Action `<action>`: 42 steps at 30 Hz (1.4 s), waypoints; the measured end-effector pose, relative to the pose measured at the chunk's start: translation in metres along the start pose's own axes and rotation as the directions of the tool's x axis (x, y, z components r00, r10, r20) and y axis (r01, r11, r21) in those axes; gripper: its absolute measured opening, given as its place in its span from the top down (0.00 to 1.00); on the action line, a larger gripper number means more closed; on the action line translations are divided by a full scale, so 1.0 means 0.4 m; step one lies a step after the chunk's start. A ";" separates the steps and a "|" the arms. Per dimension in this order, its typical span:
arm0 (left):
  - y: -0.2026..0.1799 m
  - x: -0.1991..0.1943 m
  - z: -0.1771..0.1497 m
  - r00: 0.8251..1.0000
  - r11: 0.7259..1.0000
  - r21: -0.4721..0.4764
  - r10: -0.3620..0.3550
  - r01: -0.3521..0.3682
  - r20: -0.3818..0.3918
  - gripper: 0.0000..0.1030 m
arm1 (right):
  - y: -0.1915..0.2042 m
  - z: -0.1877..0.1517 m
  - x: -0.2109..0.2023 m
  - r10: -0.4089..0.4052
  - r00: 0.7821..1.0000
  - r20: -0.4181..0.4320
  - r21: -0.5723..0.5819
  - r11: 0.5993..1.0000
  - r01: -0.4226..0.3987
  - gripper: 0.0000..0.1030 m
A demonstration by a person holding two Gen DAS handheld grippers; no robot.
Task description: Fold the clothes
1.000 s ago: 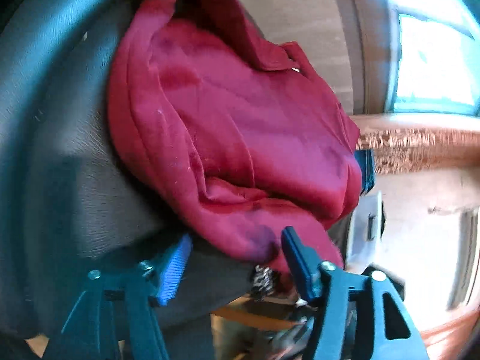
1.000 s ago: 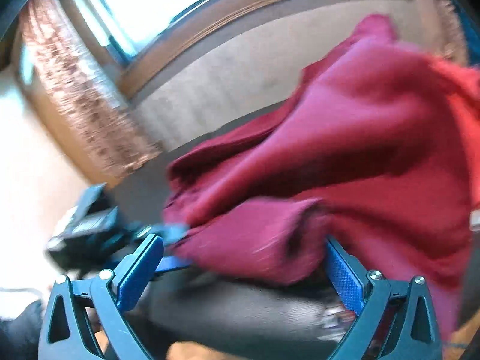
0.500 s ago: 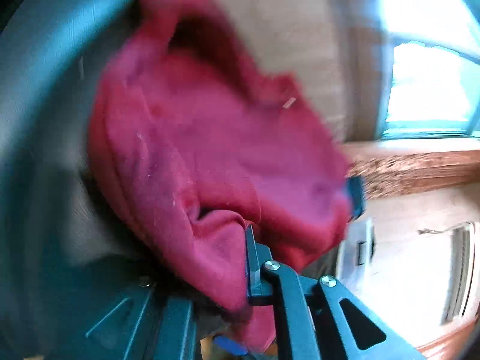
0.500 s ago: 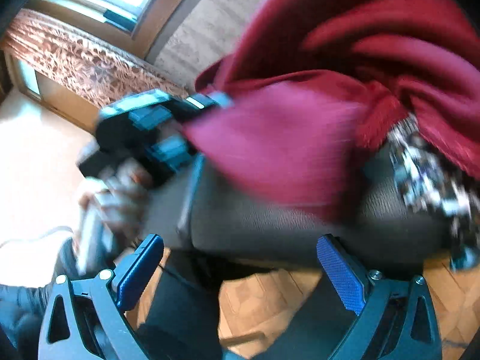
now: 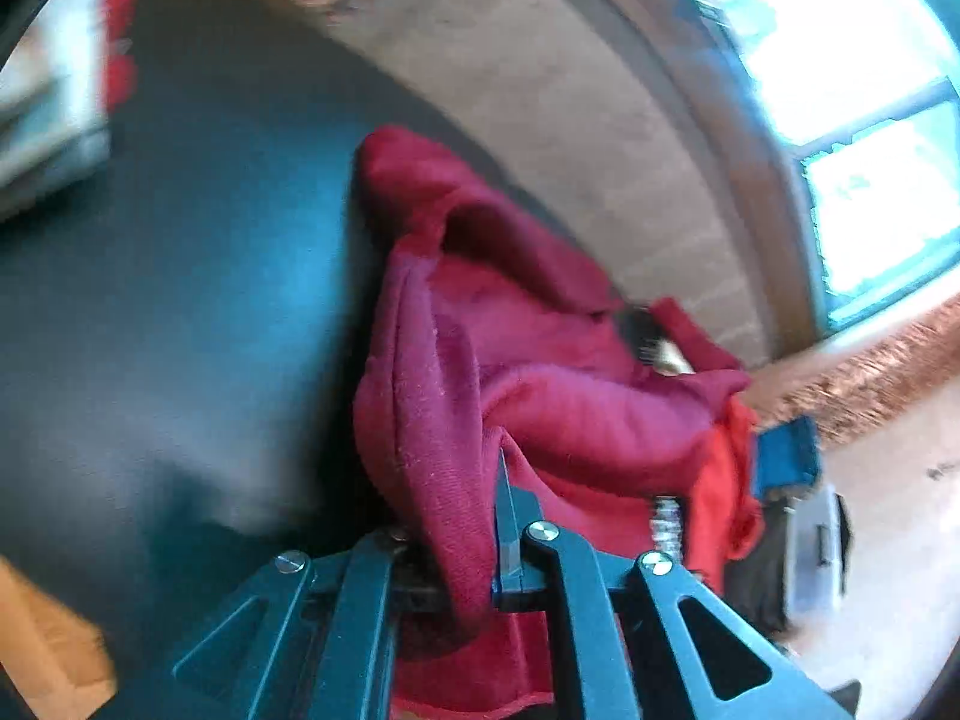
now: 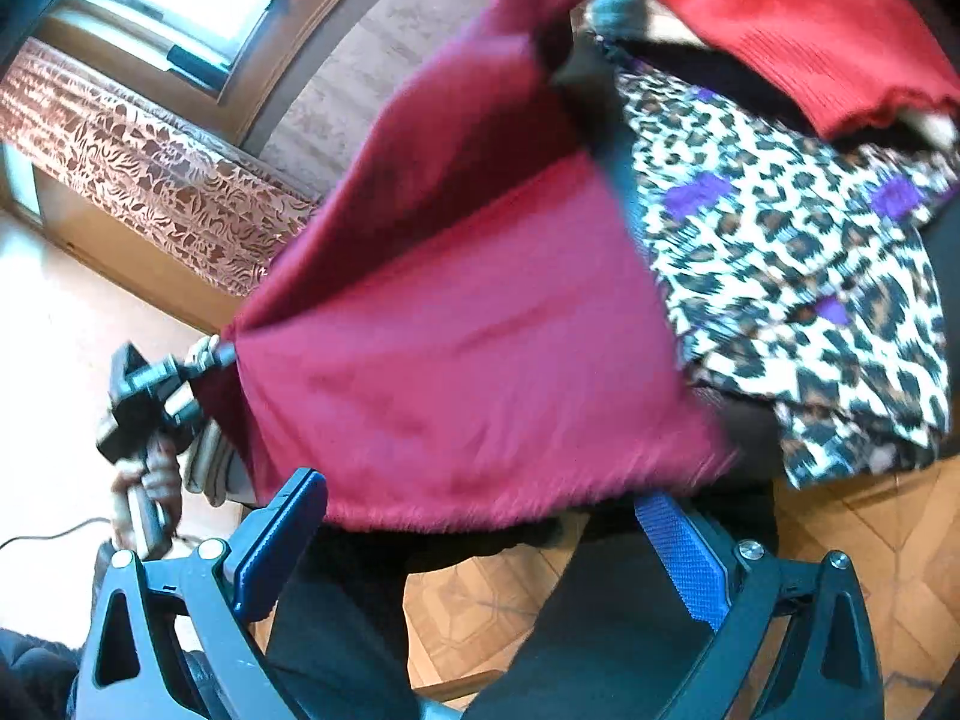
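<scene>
Left wrist view: the maroon garment (image 5: 540, 420) hangs bunched and creased, one edge pinched tight in the left claw (image 5: 474, 564), the rest trailing over the dark bench (image 5: 180, 300). In the right wrist view the maroon garment (image 6: 468, 324) is pulled out taut from the left claw (image 6: 216, 354), stretched off the bench edge beside a leopard-print garment (image 6: 810, 276) and a bright red garment (image 6: 780, 18), both lying loose and unfolded. The right claw (image 6: 480, 540) stands wide, just below the maroon garment's hem, gripping nothing. No neat fold shows on any piece, so I judge most folding remains.
</scene>
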State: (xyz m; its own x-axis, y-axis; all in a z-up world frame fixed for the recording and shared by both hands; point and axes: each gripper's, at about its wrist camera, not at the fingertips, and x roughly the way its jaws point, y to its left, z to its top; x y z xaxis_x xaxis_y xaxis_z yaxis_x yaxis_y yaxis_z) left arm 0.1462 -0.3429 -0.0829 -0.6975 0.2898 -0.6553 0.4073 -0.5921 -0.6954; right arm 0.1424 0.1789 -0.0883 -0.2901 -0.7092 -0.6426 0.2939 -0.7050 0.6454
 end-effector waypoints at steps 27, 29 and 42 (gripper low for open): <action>0.179 -0.101 0.022 0.931 0.931 0.000 0.366 -0.366 -0.006 0.65 | 0.280 0.120 0.397 -0.078 0.977 -0.197 -0.553 0.832 -0.045 0.00; 0.210 -0.121 0.006 0.924 0.924 0.000 0.382 -0.382 0.004 0.63 | 0.275 0.097 0.377 -0.084 0.976 -0.199 -0.556 0.830 -0.042 0.00; 0.058 0.041 -0.083 0.986 0.967 0.198 0.164 -0.159 -0.011 0.57 | 0.236 -0.055 0.265 -0.142 0.971 -0.194 -0.533 0.846 0.017 0.00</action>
State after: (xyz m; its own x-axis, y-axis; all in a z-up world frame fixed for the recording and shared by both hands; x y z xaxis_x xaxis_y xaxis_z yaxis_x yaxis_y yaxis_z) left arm 0.1636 -0.3269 -0.1196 -0.6149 0.1969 -0.7636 0.3877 -0.7677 -0.5102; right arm 0.1596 0.0373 -0.1044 -0.1463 -0.5879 -0.7956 0.7292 -0.6075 0.3148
